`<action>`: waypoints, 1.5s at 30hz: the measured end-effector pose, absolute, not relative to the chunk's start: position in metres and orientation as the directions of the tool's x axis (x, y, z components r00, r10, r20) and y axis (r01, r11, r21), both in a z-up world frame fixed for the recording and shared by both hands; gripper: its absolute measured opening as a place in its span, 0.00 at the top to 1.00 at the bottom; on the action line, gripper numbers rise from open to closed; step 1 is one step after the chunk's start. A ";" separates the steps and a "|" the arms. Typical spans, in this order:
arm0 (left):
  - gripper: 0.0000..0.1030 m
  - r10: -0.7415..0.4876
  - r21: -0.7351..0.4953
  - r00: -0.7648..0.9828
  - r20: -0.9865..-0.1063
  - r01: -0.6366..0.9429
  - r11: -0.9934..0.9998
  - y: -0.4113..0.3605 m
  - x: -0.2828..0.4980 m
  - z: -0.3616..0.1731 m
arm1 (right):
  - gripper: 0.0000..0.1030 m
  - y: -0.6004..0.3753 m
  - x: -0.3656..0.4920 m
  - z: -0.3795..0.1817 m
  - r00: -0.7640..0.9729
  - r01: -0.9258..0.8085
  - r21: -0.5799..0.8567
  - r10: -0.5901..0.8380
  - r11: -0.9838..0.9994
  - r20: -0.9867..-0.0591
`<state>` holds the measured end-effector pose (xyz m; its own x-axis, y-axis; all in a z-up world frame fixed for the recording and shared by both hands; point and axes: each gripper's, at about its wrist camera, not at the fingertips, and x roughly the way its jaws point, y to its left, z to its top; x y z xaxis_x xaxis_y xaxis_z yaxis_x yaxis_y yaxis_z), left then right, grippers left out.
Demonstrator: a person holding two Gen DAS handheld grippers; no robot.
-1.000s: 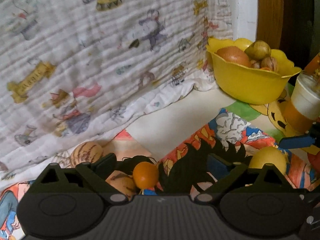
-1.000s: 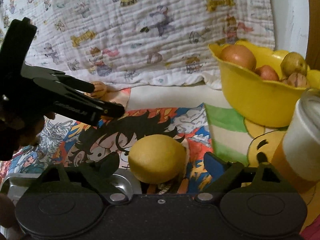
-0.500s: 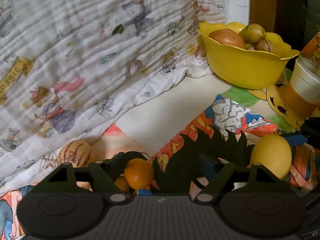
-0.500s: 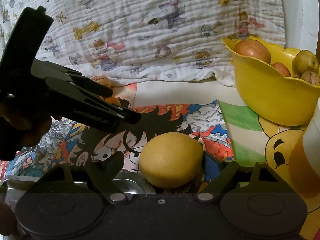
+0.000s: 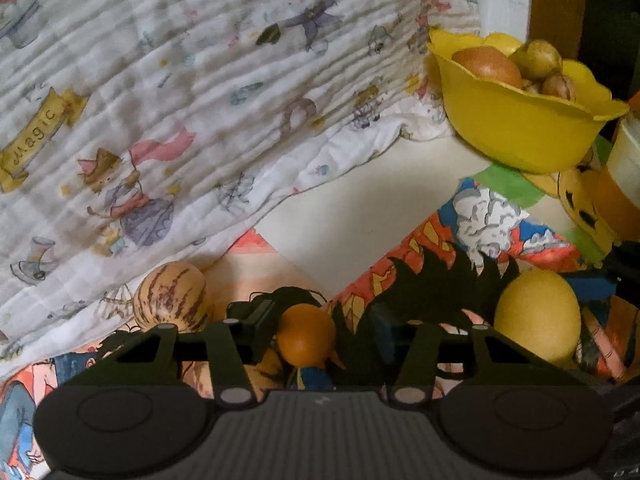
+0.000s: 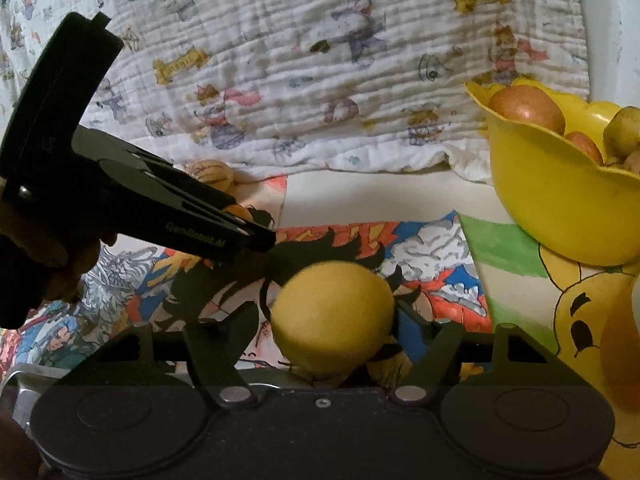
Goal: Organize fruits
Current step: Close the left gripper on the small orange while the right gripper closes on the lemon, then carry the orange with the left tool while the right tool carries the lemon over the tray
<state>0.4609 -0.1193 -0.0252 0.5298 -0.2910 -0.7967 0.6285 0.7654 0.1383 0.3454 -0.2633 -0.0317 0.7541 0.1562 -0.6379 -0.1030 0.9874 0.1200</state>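
1. Left gripper [image 5: 320, 332] — jaws closing around a small orange fruit [image 5: 306, 340]; round, no evident long axis.
2. Right gripper [image 6: 326, 326] — jaws closing around a yellow fruit [image 6: 332, 316], long axis crosswise.

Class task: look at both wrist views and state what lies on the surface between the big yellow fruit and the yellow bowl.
No fruit lies between the yellow fruit and the yellow bowl, only cartoon-printed mats; the right wrist view shows it best.

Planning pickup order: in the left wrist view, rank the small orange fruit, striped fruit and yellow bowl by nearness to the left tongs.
1. Small orange fruit, between the closing left tongs.
2. Striped fruit, just left.
3. Yellow bowl, far upper right.
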 end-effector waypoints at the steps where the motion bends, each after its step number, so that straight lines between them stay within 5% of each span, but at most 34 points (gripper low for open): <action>1: 0.46 -0.279 0.156 0.533 -0.799 0.632 0.759 -0.121 0.460 -0.027 | 0.30 -0.264 0.346 -0.033 0.749 -0.099 0.124 0.156 0.987 -0.644; 18: 0.65 -0.219 0.241 0.585 -0.781 0.606 0.758 -0.121 0.450 -0.030 | 0.37 -0.257 0.352 -0.034 0.750 -0.093 0.090 0.129 0.992 -0.649; 45: 0.66 -0.275 0.166 0.586 -0.762 0.588 0.792 -0.114 0.427 -0.014 | 0.40 -0.259 0.344 -0.037 0.782 -0.121 0.132 0.177 0.984 -0.597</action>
